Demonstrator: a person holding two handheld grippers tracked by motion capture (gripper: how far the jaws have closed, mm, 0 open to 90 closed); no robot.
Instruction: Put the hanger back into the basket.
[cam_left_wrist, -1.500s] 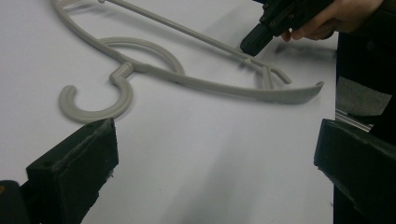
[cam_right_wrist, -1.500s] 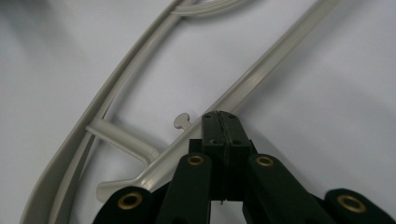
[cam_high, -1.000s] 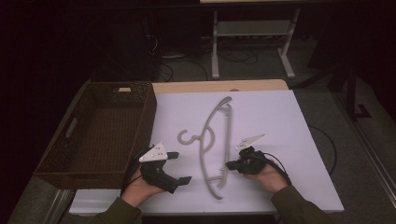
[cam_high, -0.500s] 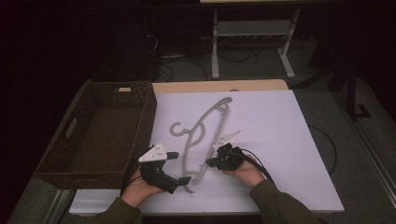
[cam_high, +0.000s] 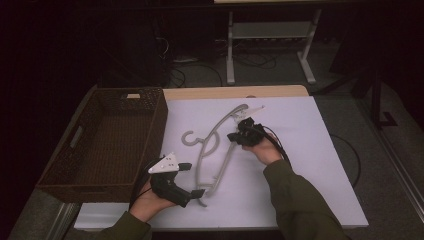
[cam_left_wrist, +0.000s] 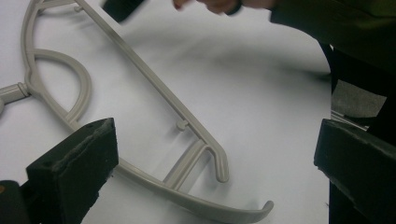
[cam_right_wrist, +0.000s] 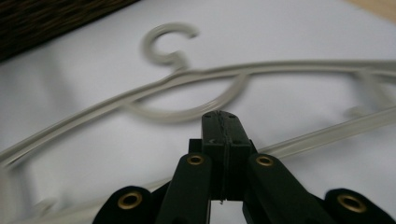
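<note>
The grey plastic clothes hanger (cam_high: 216, 146) lies flat on the white sheet (cam_high: 300, 150) that covers the table, near the middle of the sheet in the high view. Its long axis runs diagonally in that view: one arm tip points toward the far right, near the far edge of the sheet, and the other arm tip points toward the near edge, close to the person's side. The open hook (cam_high: 188, 138) projects from the middle of the hanger toward the dark brown woven basket (cam_high: 75, 140), which stands at the left of the table; hook and basket stand apart, not touching. The left gripper (cam_high: 192, 179) rests at the near end of the hanger with its two black jaws spread wide; in the left gripper view the near arm tip (cam_left_wrist: 243, 212) and the lower crossbar of the hanger (cam_left_wrist: 154, 88) lie on the sheet between the two pads, and neither pad touches the plastic. The right gripper (cam_high: 234, 136) sits beside the far half of the hanger, held in the right hand (cam_high: 262, 150). In the right gripper view its jaws are pressed together with no visible gap at the tips (cam_right_wrist: 223, 122), which lie over the lower bar of the hanger (cam_right_wrist: 187, 77); whether a thin part of the bar is pinched between them cannot be told. In that view the hook (cam_right_wrist: 169, 41) points away from the gripper, toward the basket edge (cam_right_wrist: 51, 18).
</note>
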